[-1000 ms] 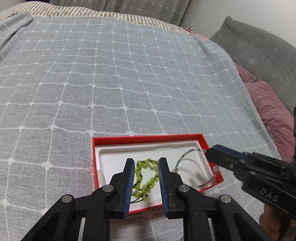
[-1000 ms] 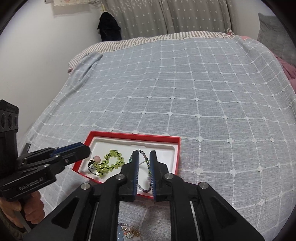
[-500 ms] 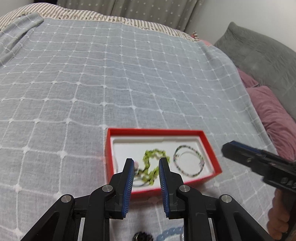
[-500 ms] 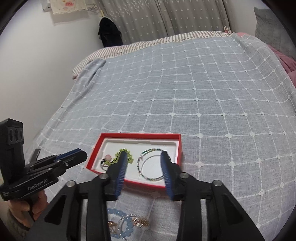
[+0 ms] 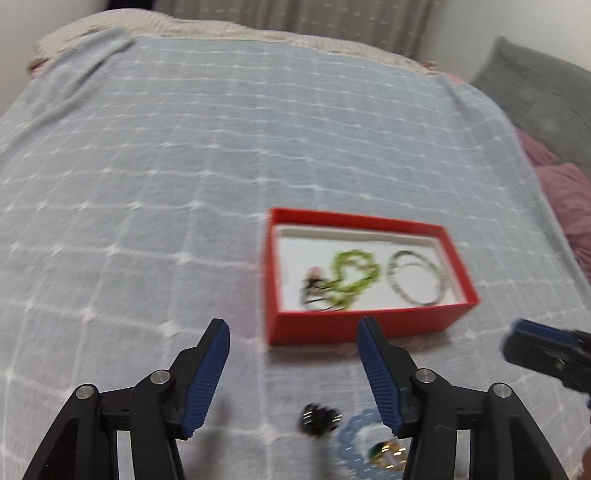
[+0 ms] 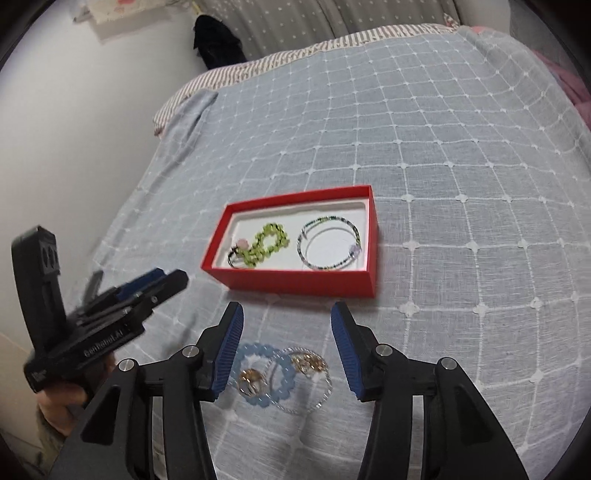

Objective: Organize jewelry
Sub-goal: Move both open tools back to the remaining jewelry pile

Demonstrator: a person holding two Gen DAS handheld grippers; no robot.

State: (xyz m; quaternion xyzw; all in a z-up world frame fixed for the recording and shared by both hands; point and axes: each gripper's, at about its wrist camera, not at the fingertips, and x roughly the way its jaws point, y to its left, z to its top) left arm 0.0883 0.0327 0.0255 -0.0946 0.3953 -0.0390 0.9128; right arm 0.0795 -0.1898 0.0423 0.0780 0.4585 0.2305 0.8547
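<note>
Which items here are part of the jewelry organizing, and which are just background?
Job: red box, green bead bracelet, thin beaded bangle, loose blue bracelet, gold rings, dark piece.

Background: grey bedspread, pink pillows, curtains.

On the bedspread (image 6: 424, 147) sits a box (image 6: 295, 282); inside it a beaded bracelet (image 6: 266, 244) lies left of a wire bangle (image 6: 328, 243). In front of the box, on the bedspread, a ring of beads (image 6: 264, 369) overlaps a thin bangle (image 6: 314, 380), with small rings (image 6: 251, 380) on them. Pillows (image 5: 546, 122) lie to the right.
</note>
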